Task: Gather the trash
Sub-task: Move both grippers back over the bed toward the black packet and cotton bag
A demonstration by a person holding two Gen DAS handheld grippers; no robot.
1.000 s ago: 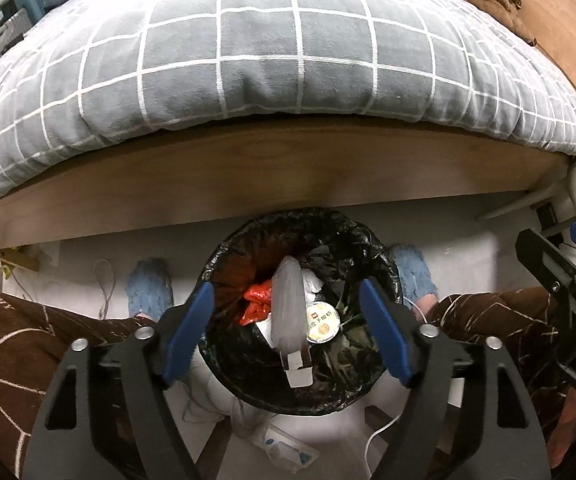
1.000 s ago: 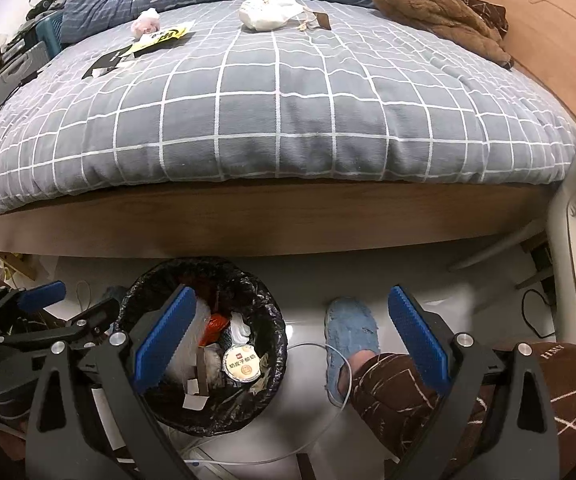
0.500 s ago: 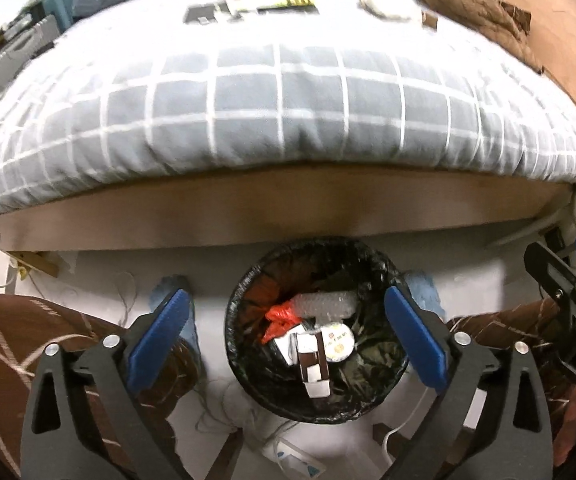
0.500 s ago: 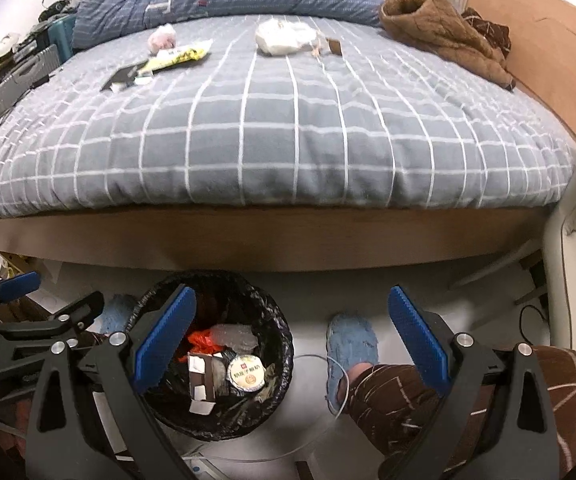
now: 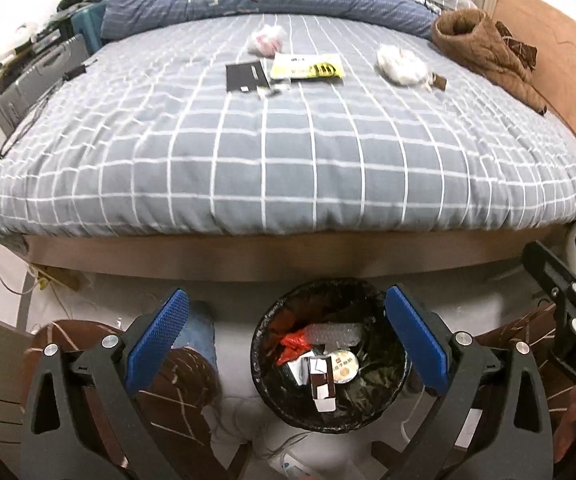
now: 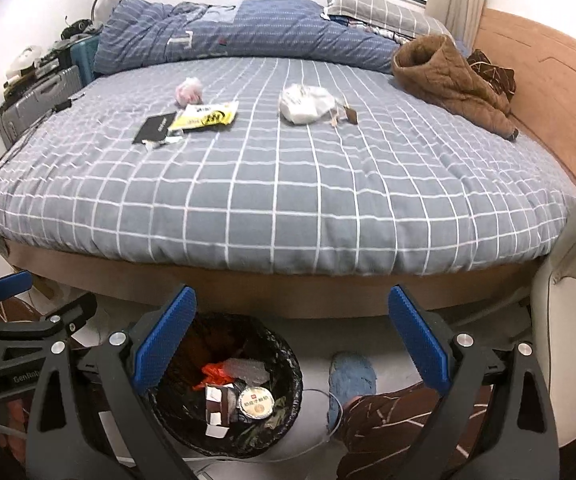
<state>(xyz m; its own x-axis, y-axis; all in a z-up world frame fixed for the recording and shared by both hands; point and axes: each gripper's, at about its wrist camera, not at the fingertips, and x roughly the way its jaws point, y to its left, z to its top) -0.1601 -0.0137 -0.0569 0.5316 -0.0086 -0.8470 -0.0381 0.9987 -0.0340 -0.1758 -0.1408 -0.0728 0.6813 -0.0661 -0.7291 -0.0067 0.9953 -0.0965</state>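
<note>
Both grippers, left gripper (image 5: 284,340) and right gripper (image 6: 292,340), hang wide open and empty over the bin (image 5: 330,364), so remaining trash like the yellow wrapper (image 6: 204,115) lies far ahead, up on the bed (image 6: 288,200).

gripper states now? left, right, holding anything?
Left gripper: jaws wide open, empty, above the black-lined trash bin.
Right gripper: jaws wide open, empty.

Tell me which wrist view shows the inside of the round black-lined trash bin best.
The left wrist view: the round black-lined trash bin sits whole between the open left gripper fingers, contents visible. In the right wrist view the bin sits low and left, its left rim hidden behind a blue finger of the right gripper.
</note>
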